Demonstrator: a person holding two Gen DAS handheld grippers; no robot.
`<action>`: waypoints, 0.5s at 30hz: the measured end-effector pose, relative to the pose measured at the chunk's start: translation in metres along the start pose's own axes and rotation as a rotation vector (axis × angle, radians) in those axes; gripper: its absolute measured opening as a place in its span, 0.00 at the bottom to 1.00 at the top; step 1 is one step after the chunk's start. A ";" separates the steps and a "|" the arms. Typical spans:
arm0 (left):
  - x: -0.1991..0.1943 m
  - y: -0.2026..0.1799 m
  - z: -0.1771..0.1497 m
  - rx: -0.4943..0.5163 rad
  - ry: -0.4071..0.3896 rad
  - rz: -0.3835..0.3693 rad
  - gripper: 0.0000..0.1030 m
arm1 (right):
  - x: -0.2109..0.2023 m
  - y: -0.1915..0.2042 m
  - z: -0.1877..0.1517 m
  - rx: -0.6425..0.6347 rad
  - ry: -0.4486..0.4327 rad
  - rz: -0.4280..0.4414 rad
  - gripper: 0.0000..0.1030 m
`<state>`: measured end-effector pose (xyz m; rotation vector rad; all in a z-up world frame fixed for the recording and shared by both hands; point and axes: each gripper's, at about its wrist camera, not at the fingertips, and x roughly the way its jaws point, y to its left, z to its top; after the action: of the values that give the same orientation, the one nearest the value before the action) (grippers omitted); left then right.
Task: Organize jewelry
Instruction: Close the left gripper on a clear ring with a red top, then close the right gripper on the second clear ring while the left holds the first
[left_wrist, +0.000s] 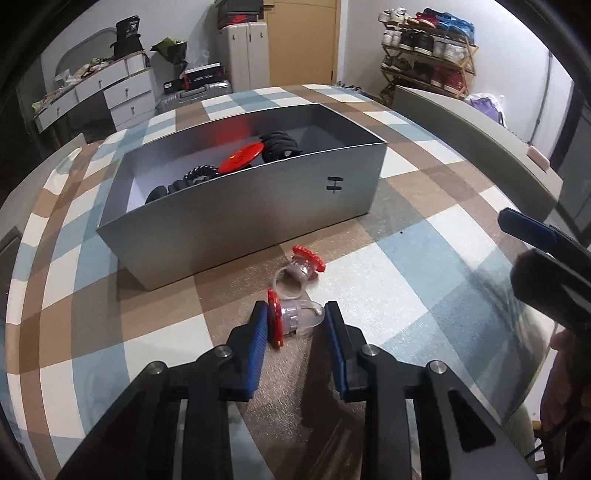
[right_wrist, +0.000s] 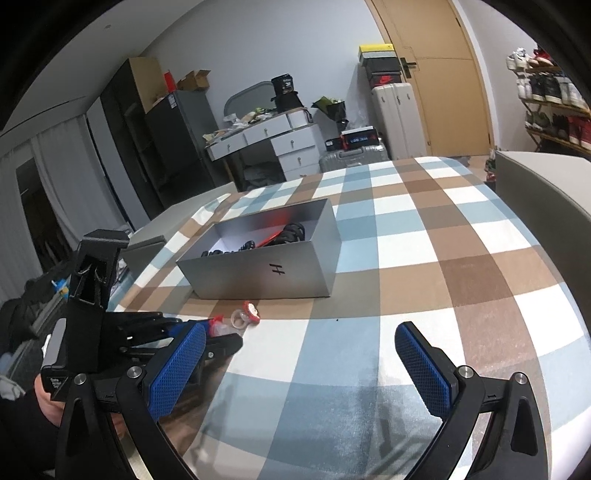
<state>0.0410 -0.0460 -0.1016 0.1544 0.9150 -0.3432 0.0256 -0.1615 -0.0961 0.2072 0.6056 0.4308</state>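
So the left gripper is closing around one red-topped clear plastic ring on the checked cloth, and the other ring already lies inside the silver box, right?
Not quite. The second red-topped clear plastic ring lies on the checked cloth in front of the silver box, not inside it, as the left wrist view shows. The left gripper does straddle the nearer red-topped clear plastic ring, jaws apart.

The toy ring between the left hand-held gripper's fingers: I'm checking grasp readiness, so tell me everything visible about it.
The toy ring lies on its side on the checked tablecloth, between the blue pads of the left hand-held gripper. It has a red scalloped disc top, a clear, plastic-looking body and a clear loop band. The disc is at or against the left pad; a gap remains at the right one. It is not lifted. A second similar ring lies just beyond.
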 end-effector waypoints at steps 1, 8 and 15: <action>-0.001 0.001 -0.001 -0.003 -0.001 -0.010 0.24 | 0.000 0.000 0.000 0.002 0.000 0.001 1.00; -0.009 0.001 -0.001 -0.009 -0.017 -0.054 0.24 | 0.000 0.006 0.000 -0.003 0.011 -0.002 1.00; -0.019 0.017 -0.002 -0.054 -0.050 -0.061 0.24 | 0.006 0.009 0.002 0.018 0.052 0.011 1.00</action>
<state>0.0350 -0.0254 -0.0875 0.0681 0.8796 -0.3776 0.0282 -0.1508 -0.0951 0.2168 0.6601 0.4429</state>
